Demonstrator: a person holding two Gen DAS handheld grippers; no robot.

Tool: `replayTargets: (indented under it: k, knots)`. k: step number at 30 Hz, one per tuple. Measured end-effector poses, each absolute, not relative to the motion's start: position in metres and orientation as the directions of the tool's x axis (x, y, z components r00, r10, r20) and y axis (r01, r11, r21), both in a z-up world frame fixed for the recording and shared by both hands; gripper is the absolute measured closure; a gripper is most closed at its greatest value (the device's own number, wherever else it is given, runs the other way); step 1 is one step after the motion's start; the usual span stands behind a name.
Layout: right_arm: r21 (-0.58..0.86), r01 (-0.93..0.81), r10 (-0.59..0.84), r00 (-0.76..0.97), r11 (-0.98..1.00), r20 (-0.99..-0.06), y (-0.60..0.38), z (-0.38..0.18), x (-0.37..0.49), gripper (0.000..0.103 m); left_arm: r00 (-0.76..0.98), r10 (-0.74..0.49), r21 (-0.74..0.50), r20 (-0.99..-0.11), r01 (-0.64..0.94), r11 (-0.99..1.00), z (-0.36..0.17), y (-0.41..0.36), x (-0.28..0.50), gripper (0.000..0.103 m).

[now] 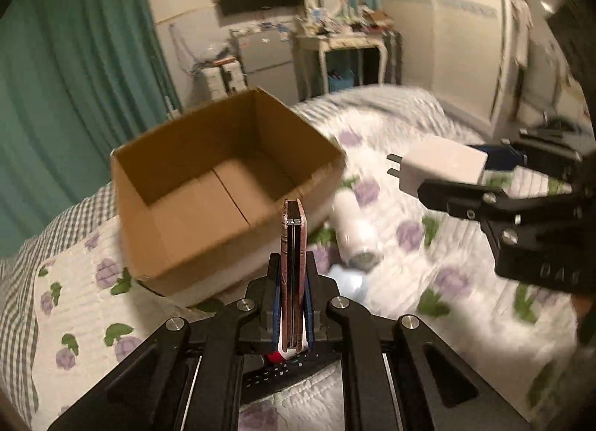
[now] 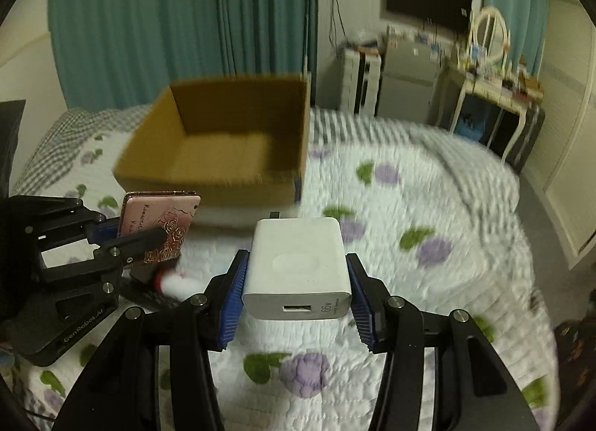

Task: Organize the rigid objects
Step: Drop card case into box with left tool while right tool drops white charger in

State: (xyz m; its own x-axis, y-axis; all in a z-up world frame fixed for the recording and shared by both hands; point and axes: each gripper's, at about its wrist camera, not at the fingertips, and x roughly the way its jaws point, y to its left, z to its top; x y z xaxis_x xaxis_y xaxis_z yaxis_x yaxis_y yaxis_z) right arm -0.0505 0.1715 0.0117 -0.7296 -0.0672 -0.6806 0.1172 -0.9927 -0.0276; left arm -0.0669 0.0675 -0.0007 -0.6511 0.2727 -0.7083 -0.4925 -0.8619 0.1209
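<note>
On the bed's left half sits an open cardboard box (image 1: 223, 185), flaps up, inside bare as far as I can see, resting on the floral quilt (image 2: 428, 207) with a grey checked cover at the far left edge. Just right of the box's near corner, the left gripper (image 1: 294, 274) is clamped tight on a thin pink compact-style case (image 1: 293, 244) with a rose pattern, held edge-on and upright, sticking out past the fingertips; the right wrist view shows its printed face (image 2: 160, 226) and that gripper (image 2: 156, 241) from the side. Something small, white and red shows just under that case; too blurred to say what. On the quilt beyond it, near the box's front right corner, lies a white cylindrical item (image 1: 357, 230) on its side, with a pale blue blob beside it, both blurred. Further right, the right gripper (image 2: 296, 282) squeezes a white USB wall charger (image 2: 298, 267) between its blue ribbed pads (image 2: 232, 304), pads pressed on both flanks, prongs pointing away toward the box, USB port facing the camera. From the left wrist view the charger (image 1: 443, 166) hangs clear above the quilt, well apart from the box. Both held items are off the bed, neither inside the box. Background: teal curtains, wall TV, cluttered dressing table at far right.
</note>
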Motion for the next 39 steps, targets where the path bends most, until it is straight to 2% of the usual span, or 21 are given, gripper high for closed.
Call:
replayTargets:
  k: [7,12,21,25,28,29,30,31,32,36,39]
  knots:
    - [-0.068,0.167,-0.097,-0.808,-0.984,-0.581,0.149,0.078,-0.070,0.053,-0.716,0.231,0.089,-0.659,-0.380,-0.921,0.043,0.039,-0.096,0.093]
    - [-0.066,0.204,-0.134,-0.821,-0.977,-0.555,0.134,0.090,-0.108,0.054,-0.721,0.191,0.071,-0.666,-0.316,-0.946,0.046,0.022,-0.133,0.093]
    - [-0.022,0.253,-0.187,-0.769,-0.967,-0.612,0.119,0.037,-0.212,0.054,-0.668,0.154,0.012,-0.728,-0.237,-0.971,-0.003,0.013,-0.201,0.093]
    - [-0.003,0.263,-0.202,-0.747,-0.965,-0.633,0.118,0.006,-0.236,0.054,-0.661,0.134,0.036,-0.738,-0.237,-0.971,-0.023,0.018,-0.211,0.093]
    - [0.044,0.261,-0.228,-0.737,-0.964,-0.637,0.127,-0.007,-0.239,0.053,-0.676,0.159,0.014,-0.719,-0.243,-0.970,-0.026,0.019,-0.208,0.087]
    - [0.049,0.258,-0.228,-0.731,-0.965,-0.643,0.129,-0.008,-0.237,0.053,-0.685,0.155,0.016,-0.712,-0.237,-0.971,-0.023,0.019,-0.205,0.074]
    - [0.037,0.244,-0.211,-0.739,-0.969,-0.639,0.132,-0.007,-0.235,0.045,-0.689,0.154,0.015,-0.708,-0.234,-0.972,-0.021,0.018,-0.203,0.064]
    - [0.022,0.229,-0.193,-0.762,-0.973,-0.619,0.135,0.000,-0.229,0.028,-0.698,0.160,0.010,-0.698,-0.232,-0.973,-0.016,0.017,-0.198,0.045]
    - [0.020,0.218,-0.186,-0.777,-0.976,-0.602,0.140,0.008,-0.224,0.023,-0.713,0.159,0.009,-0.683,-0.226,-0.974,-0.011,0.015,-0.192,0.043]
    - [0.037,0.176,-0.167,-0.818,-0.984,-0.550,0.156,0.050,-0.189,0.020,-0.757,0.133,0.041,-0.640,-0.207,-0.978,0.020,0.006,-0.159,0.042]
    - [0.010,0.144,-0.129,-0.851,-0.989,-0.509,0.166,0.082,-0.147,0.012,-0.783,0.134,0.040,-0.607,-0.199,-0.979,0.049,-0.004,-0.132,0.037]
